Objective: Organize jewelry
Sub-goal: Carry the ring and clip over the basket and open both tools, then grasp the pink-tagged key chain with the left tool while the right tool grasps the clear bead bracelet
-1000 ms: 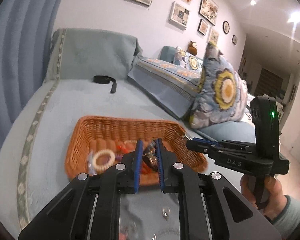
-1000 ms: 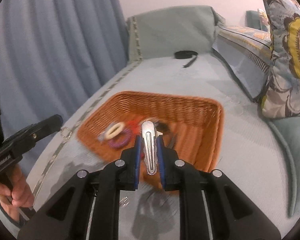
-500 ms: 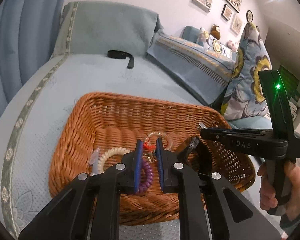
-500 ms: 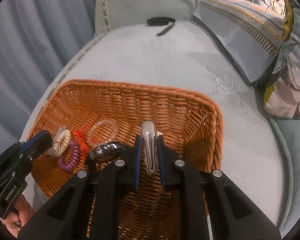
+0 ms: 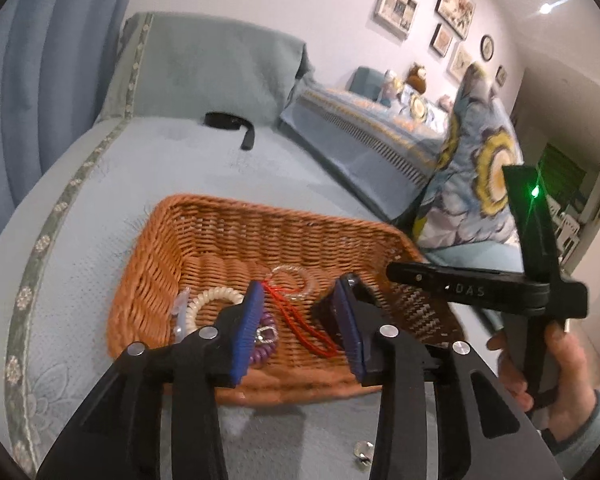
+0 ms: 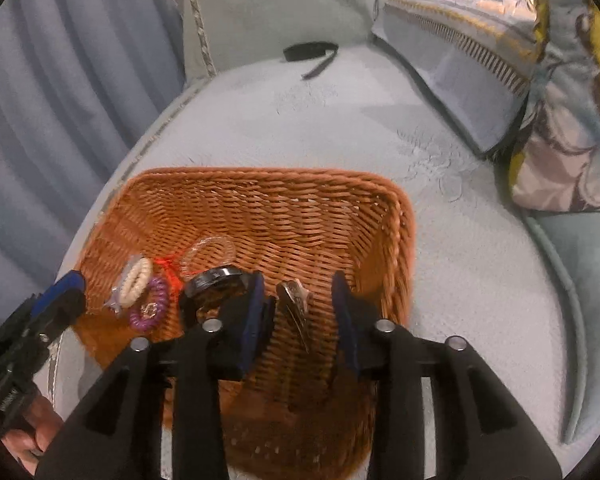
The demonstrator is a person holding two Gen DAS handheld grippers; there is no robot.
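A wicker basket (image 5: 228, 236) (image 6: 300, 216) sits on the blue bed cover. It holds a cream coil hair tie (image 5: 204, 300) (image 6: 138, 280), a purple coil tie (image 5: 266, 344) (image 6: 150, 308) with a small ring on it, a red cord (image 5: 300, 320), a clear bracelet (image 5: 296, 280) (image 6: 208, 252) and a dark watch (image 6: 216, 278). My left gripper (image 5: 300, 320) is open and empty over the basket's near side. My right gripper (image 6: 298, 304) is open over the basket, with a silver hair clip (image 6: 296, 308) lying loose between its fingers.
A black strap (image 5: 232, 124) (image 6: 310, 54) lies far back on the bed. Patterned pillows (image 5: 476, 184) (image 6: 560, 120) stand at the right. A small silver piece (image 5: 362, 450) lies on the cover in front of the basket. Blue curtains hang at the left.
Both grippers have opened. The left one let go of the small ring, now on the purple tie. The right one let go of the silver hair clip into the basket.
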